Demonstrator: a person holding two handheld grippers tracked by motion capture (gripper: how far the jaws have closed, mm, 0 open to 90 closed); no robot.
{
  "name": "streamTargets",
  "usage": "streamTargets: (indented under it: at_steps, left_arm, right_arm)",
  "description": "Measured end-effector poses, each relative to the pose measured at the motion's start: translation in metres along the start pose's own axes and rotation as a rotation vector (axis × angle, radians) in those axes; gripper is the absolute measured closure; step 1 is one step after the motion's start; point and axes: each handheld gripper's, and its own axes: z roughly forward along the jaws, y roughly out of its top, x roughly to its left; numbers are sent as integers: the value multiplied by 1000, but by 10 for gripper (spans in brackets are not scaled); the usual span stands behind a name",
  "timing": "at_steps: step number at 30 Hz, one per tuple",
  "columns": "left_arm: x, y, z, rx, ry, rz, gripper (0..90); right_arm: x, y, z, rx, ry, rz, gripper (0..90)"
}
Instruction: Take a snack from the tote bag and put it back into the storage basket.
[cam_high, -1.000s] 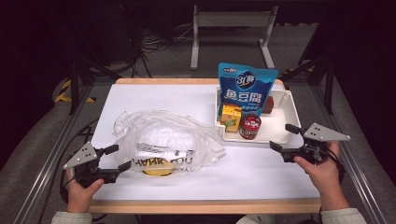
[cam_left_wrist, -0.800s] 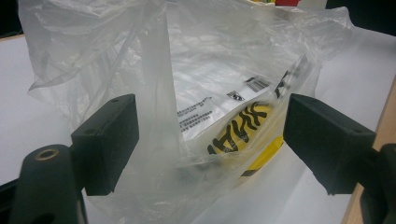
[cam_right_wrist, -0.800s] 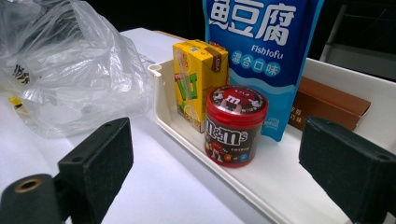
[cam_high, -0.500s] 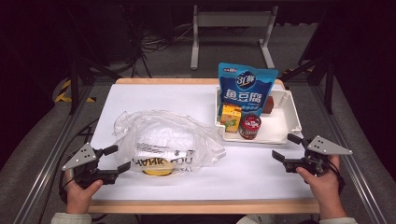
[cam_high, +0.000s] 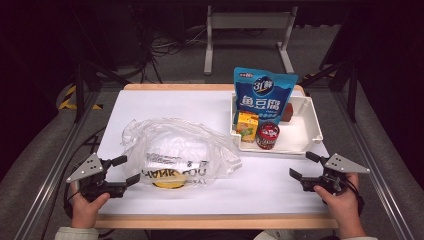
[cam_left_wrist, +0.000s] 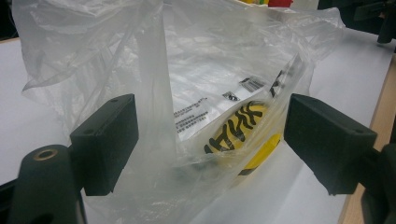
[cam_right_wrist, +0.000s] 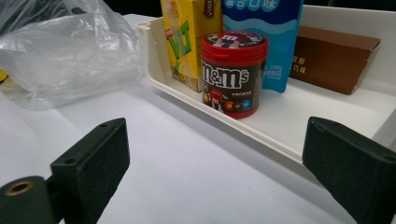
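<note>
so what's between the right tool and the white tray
Nothing: in the high view only bare white tabletop separates the open right tool from the white tray. The right gripper view shows the same.

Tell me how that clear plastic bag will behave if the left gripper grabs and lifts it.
The plastic bag looks thin and crumpled, so it will probably fold and sag rather than hold shape. Its film looks glossy, so it may slip between the left gripper pads unless bunched. It looks very light, so a push would likely slide it.
</note>
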Motion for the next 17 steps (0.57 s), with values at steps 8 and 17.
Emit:
streamTargets:
  at_steps: [8, 17]
  left_arm:
    - [0, -1, 1, 5, -1, -3, 186]
    - [1, -1, 1, 1, 0, -8, 186]
  right_arm:
    - [-3, -7, 5, 5, 4, 21, 80]
    - [-1, -5, 4, -7, -4, 4, 80]
